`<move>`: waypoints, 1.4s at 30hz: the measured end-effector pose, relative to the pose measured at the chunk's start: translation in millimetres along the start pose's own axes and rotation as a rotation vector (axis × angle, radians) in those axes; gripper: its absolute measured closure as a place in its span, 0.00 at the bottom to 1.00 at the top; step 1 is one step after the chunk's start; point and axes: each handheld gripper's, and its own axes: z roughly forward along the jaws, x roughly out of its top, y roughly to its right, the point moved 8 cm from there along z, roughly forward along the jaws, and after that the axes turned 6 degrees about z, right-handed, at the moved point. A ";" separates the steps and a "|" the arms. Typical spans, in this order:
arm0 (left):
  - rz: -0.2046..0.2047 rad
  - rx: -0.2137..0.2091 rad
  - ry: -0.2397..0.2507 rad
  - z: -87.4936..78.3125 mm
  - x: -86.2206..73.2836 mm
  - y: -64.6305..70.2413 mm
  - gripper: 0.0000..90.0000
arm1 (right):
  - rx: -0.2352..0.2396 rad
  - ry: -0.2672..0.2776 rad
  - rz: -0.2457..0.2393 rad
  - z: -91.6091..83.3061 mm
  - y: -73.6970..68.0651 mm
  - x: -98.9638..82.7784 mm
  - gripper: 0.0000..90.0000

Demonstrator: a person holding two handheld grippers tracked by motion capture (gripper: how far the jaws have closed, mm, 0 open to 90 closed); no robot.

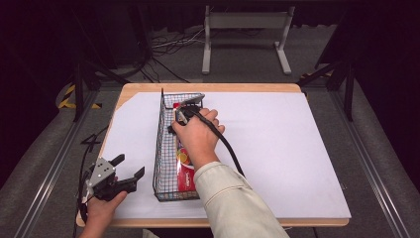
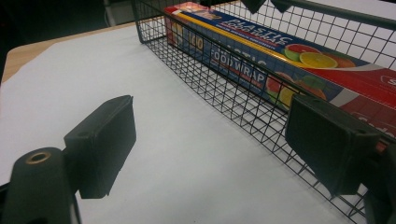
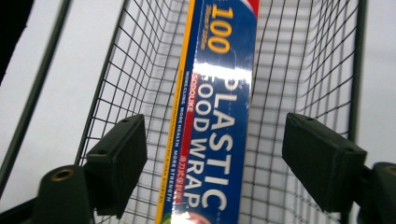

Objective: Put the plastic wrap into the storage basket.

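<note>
Long blue-and-red plastic food-wrap box (image 3: 212, 116) — lying flat in black wire basket (image 1: 163, 134), released; right gripper (image 3: 212, 158) spread above it — left gripper (image 1: 128, 171) spread, idle on the white table (image 1: 277, 148).

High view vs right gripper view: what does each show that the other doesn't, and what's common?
High view alone: the left gripper, open, at the near left corner of the white sheet, outside the wire basket; the person's right hand and sleeve over the basket; the wooden table edge; cables and a metal stand on the floor beyond.

Right gripper view alone: the right gripper with jaws apart, nothing between the pads, and the box's lettering, "PLASTIC FOOD WRAP" and "100".

Both: the food wrap box lying in the basket on the sheet.
</note>
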 end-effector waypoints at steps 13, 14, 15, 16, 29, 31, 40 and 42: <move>-0.017 -0.005 -0.003 5.1 0.7 -1.2 0.19 | 0.083 0.108 -0.120 -40.7 20.1 14.1 0.24; -0.016 -0.005 -0.003 5.1 0.8 -1.1 0.19 | 0.091 0.112 -0.125 -43.9 22.1 14.7 0.24; -0.014 -0.004 -0.004 5.0 0.9 -1.0 0.19 | 0.091 0.116 -0.127 -46.2 23.7 15.1 0.24; -0.015 -0.006 -0.004 5.3 0.9 -1.0 0.19 | 0.095 0.124 -0.130 -49.3 26.0 15.8 0.24; -0.019 -0.004 -0.008 6.7 0.3 -1.5 0.19 | 0.123 0.149 -0.160 -79.3 48.8 15.2 0.24; -0.014 -0.003 -0.011 6.8 0.4 -1.5 0.19 | 0.114 0.151 -0.171 -84.1 54.5 14.7 0.23; -0.017 -0.004 -0.017 7.5 -0.2 -0.9 0.19 | 0.126 0.153 -0.206 -103.2 82.4 4.9 0.22; -0.019 -0.008 -0.026 8.6 -0.9 0.0 0.19 | 0.145 0.160 -0.223 -108.1 88.1 2.6 0.22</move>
